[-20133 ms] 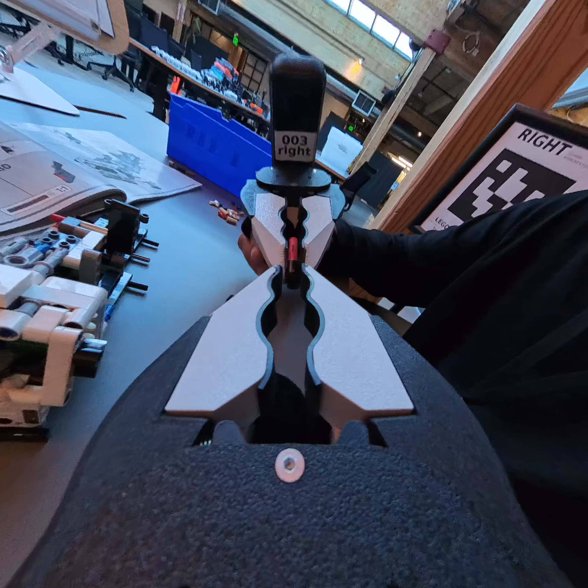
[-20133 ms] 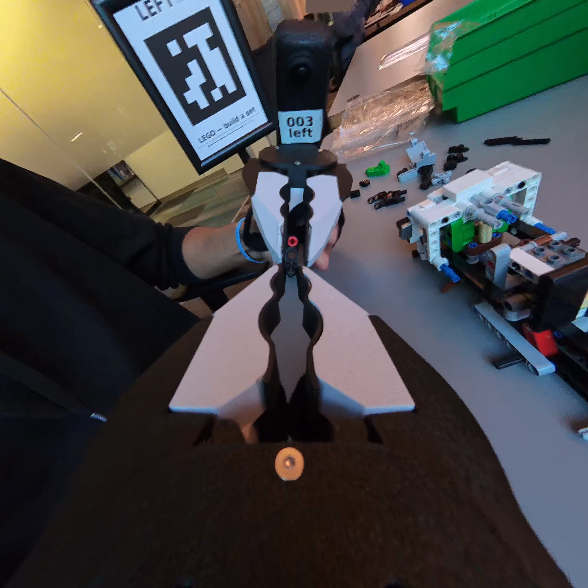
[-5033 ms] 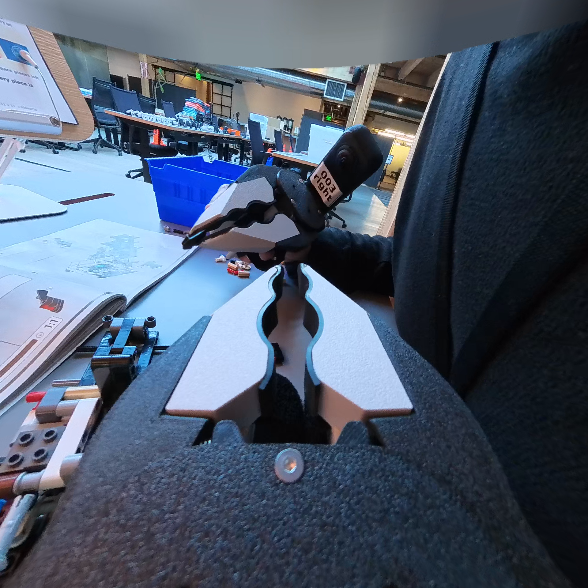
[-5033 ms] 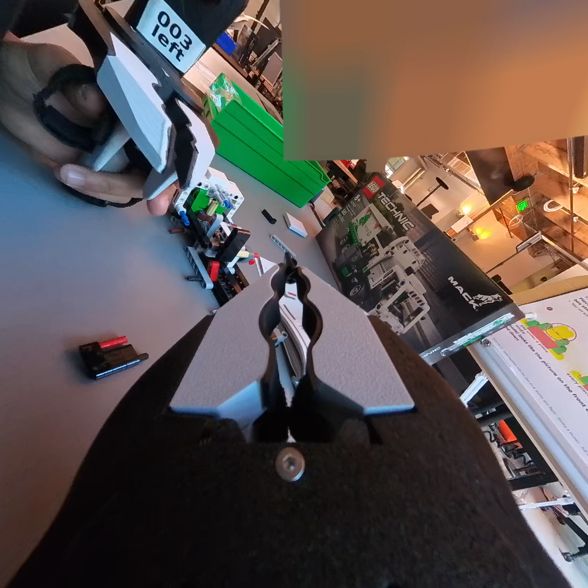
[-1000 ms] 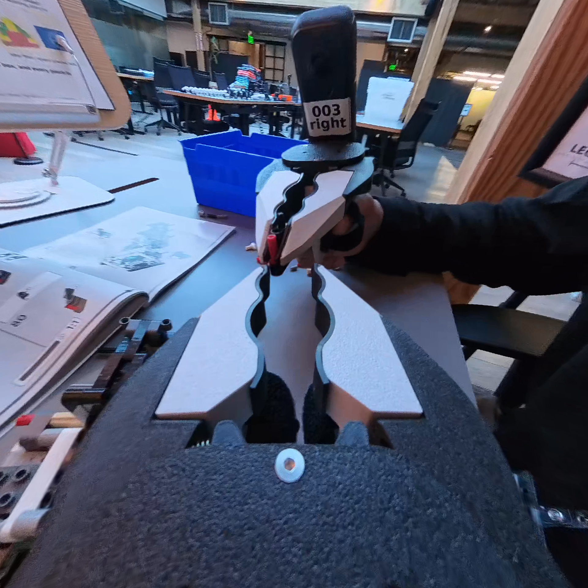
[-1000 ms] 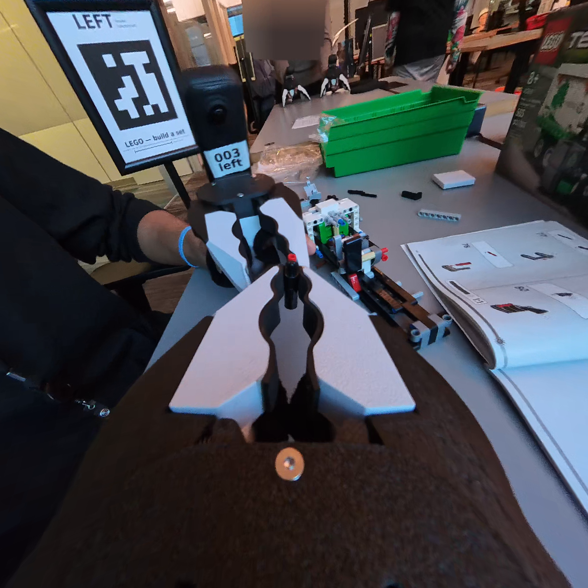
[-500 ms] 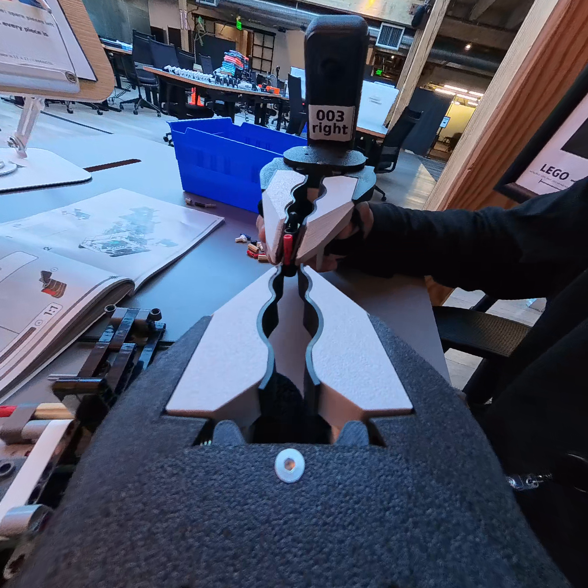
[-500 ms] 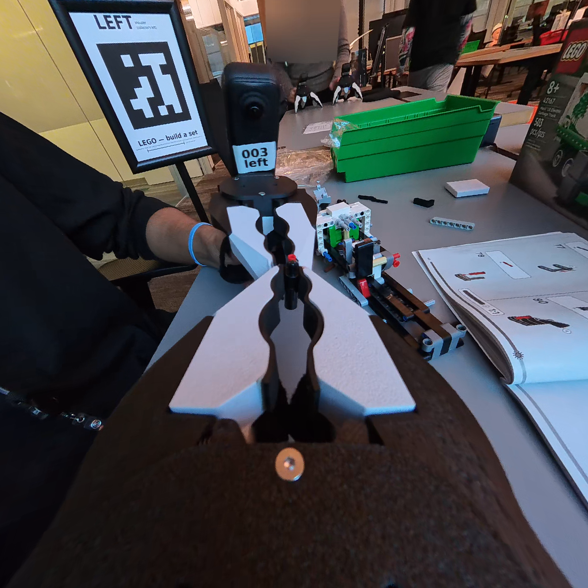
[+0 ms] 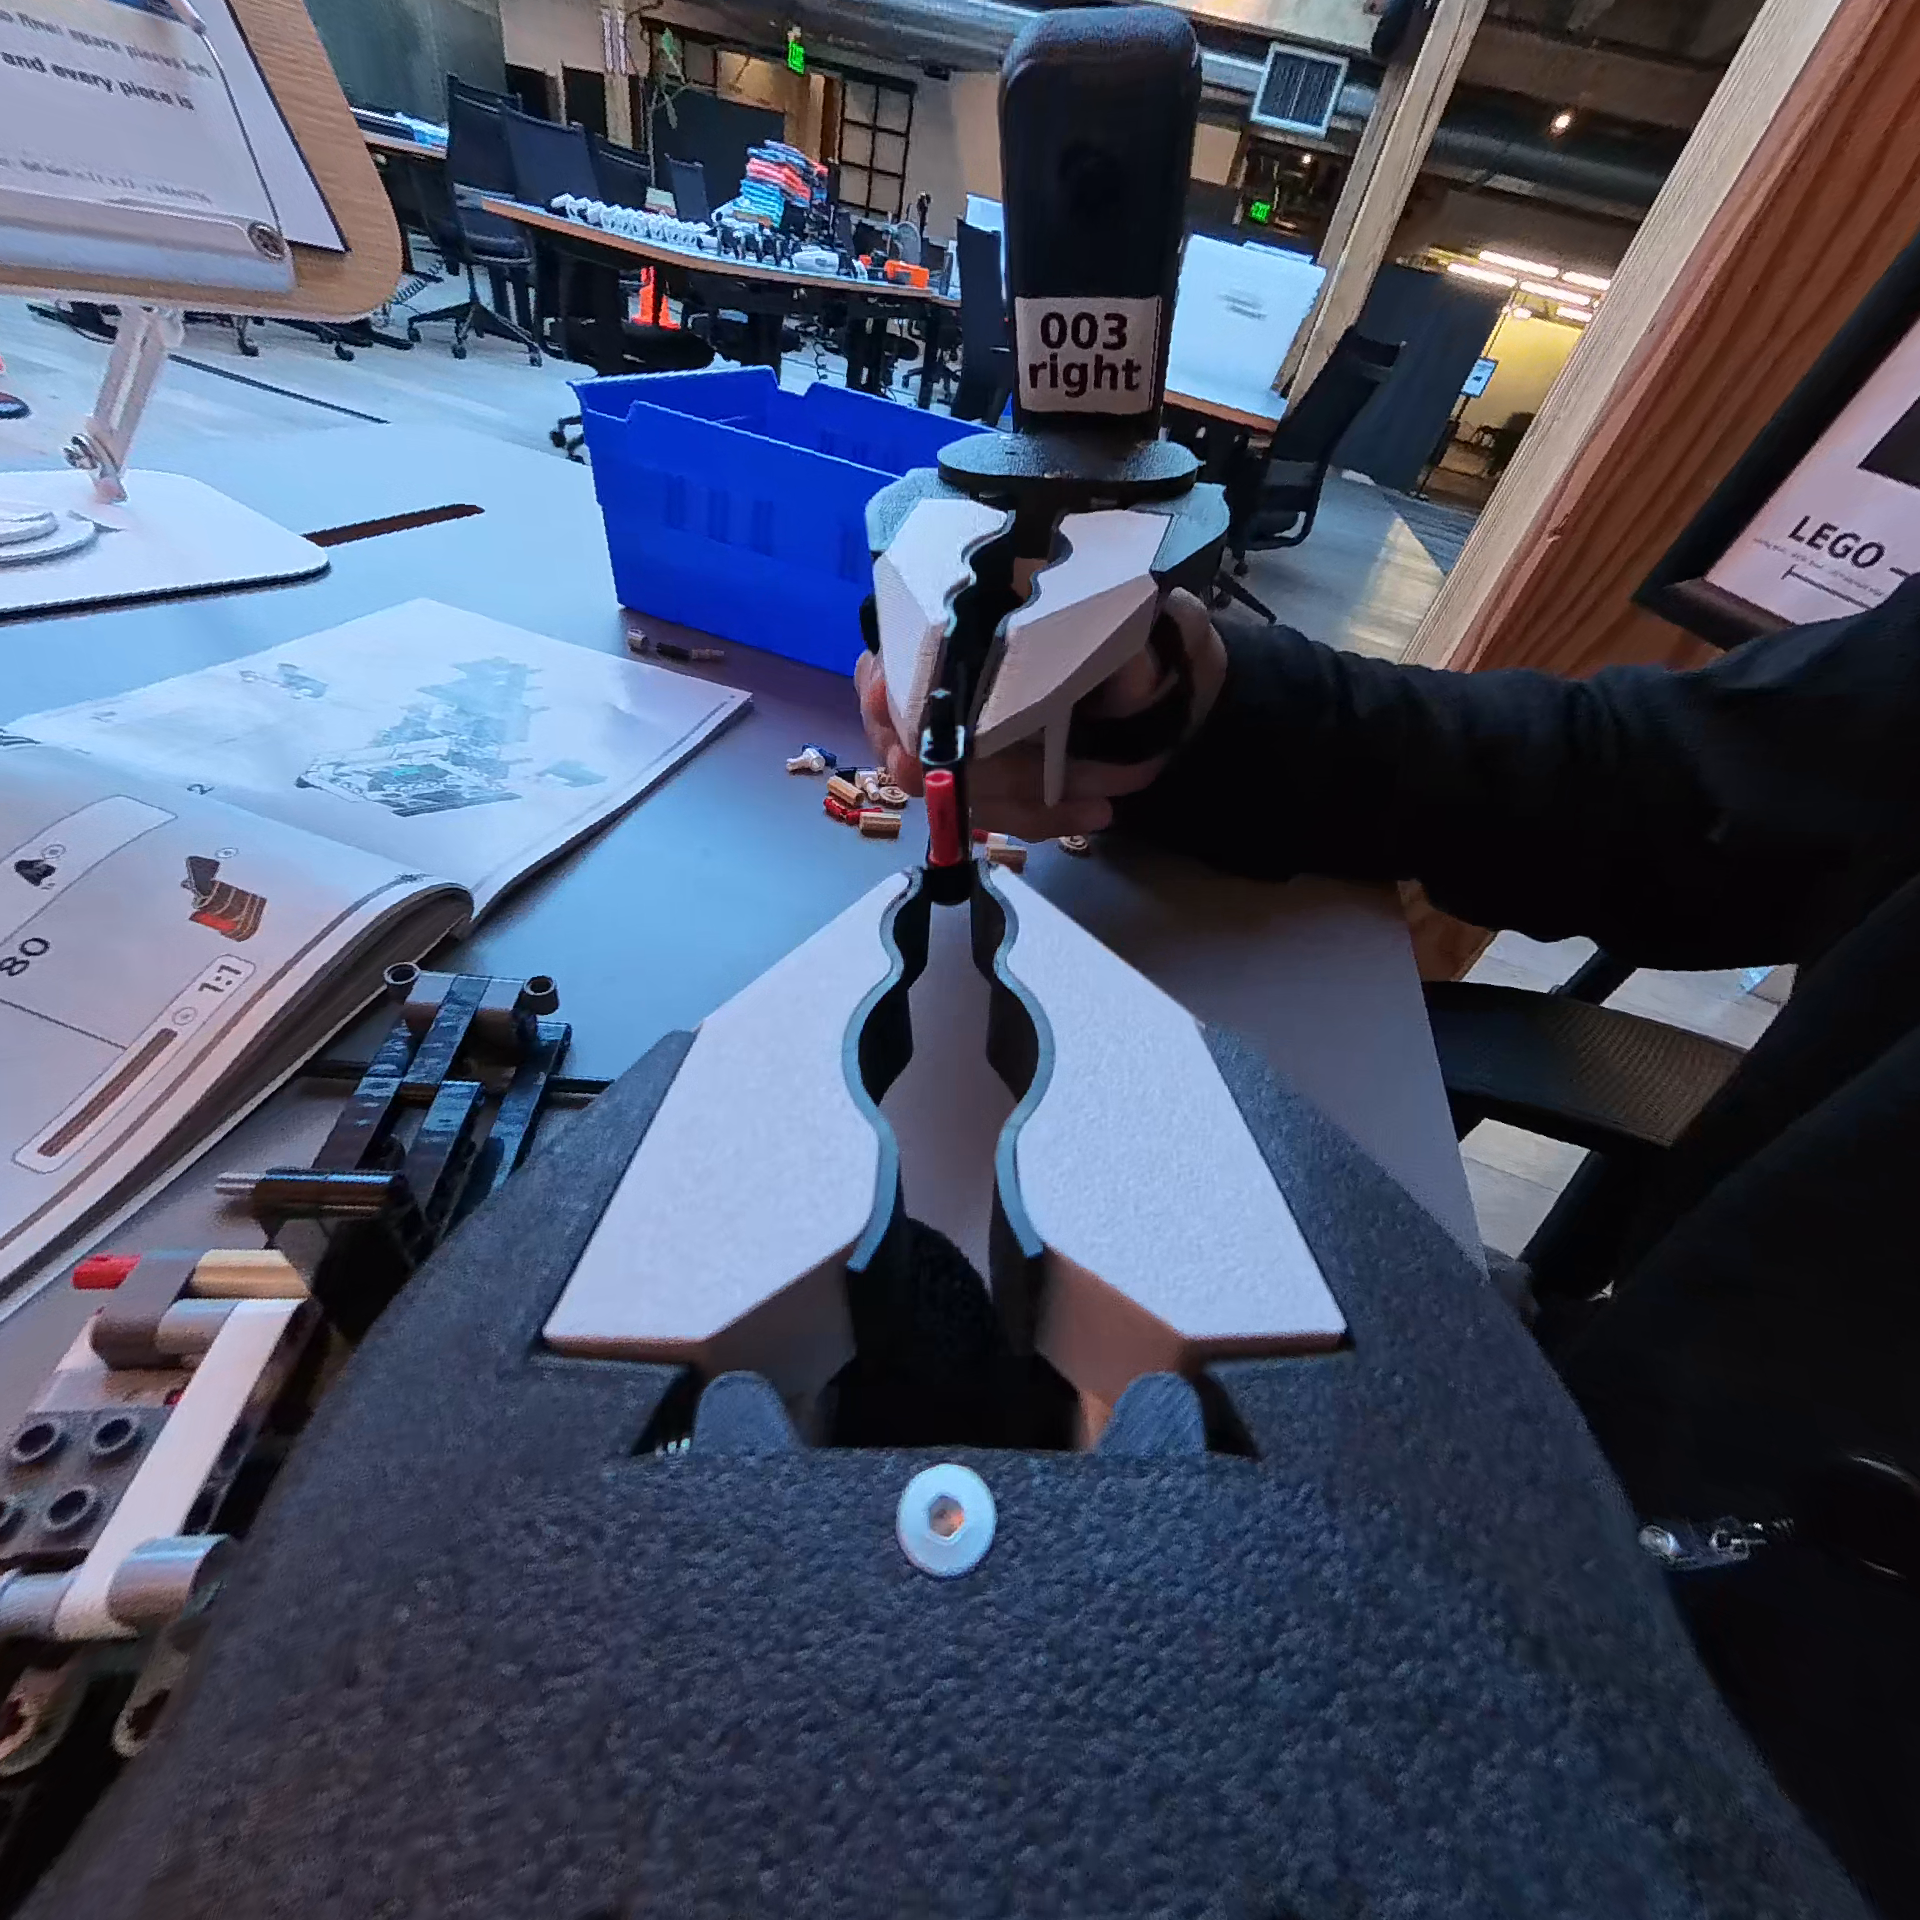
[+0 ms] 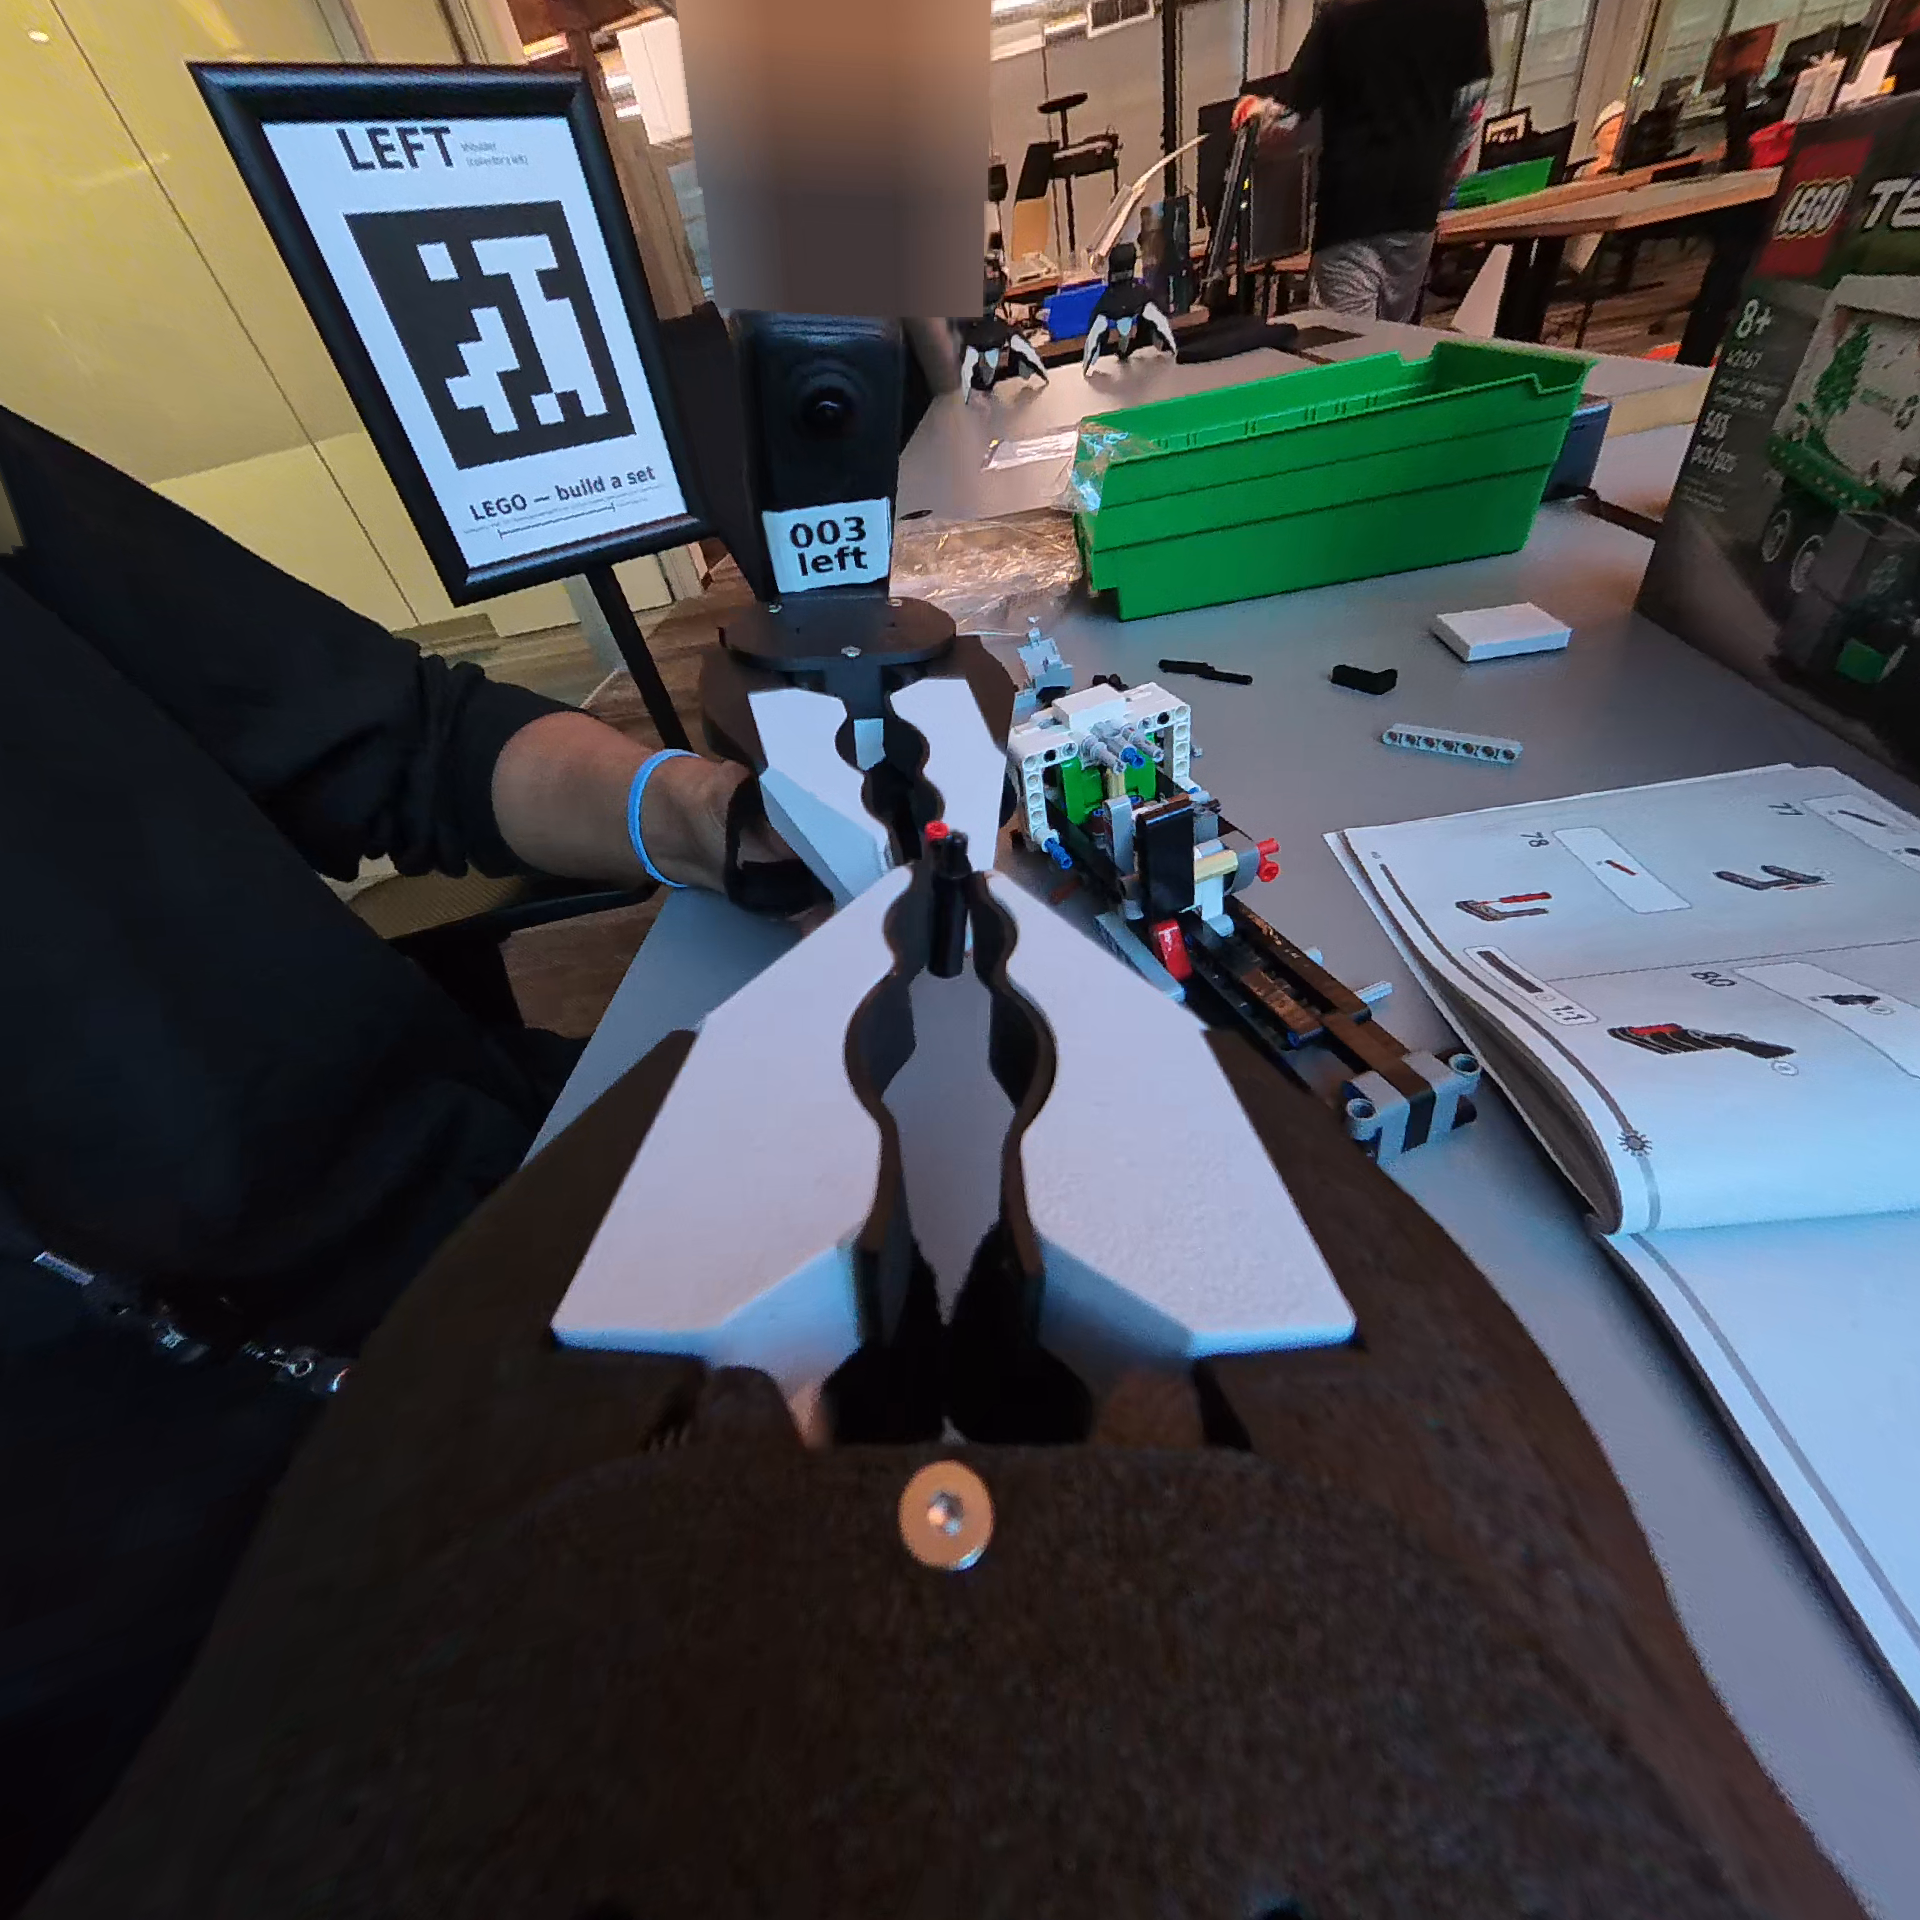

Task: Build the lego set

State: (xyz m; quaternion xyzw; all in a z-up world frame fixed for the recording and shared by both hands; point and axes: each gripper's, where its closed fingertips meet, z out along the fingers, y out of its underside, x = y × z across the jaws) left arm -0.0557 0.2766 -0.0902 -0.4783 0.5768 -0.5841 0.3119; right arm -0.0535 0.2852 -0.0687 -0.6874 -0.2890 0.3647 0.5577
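Right gripper (image 10: 943, 883) pinched tight on black pin with red tip (image 10: 943, 902), held up beside truck model (image 10: 1153, 831). Left gripper (image 9: 943, 883) nearly closed at red tip, likely taking over pin; real grip unclear.

Both wide-angle views are sharp at the centre and bend strongly toward the edges, curving straight lines. Even indoor light is moderately bright. Ceiling lights (image 9: 1527, 260) glow warm in the far room. The glossy booklet (image 9: 343, 790) and grey desk (image 10: 1621, 727) catch soft sheen. Foreground housings sit dark, in shadow.
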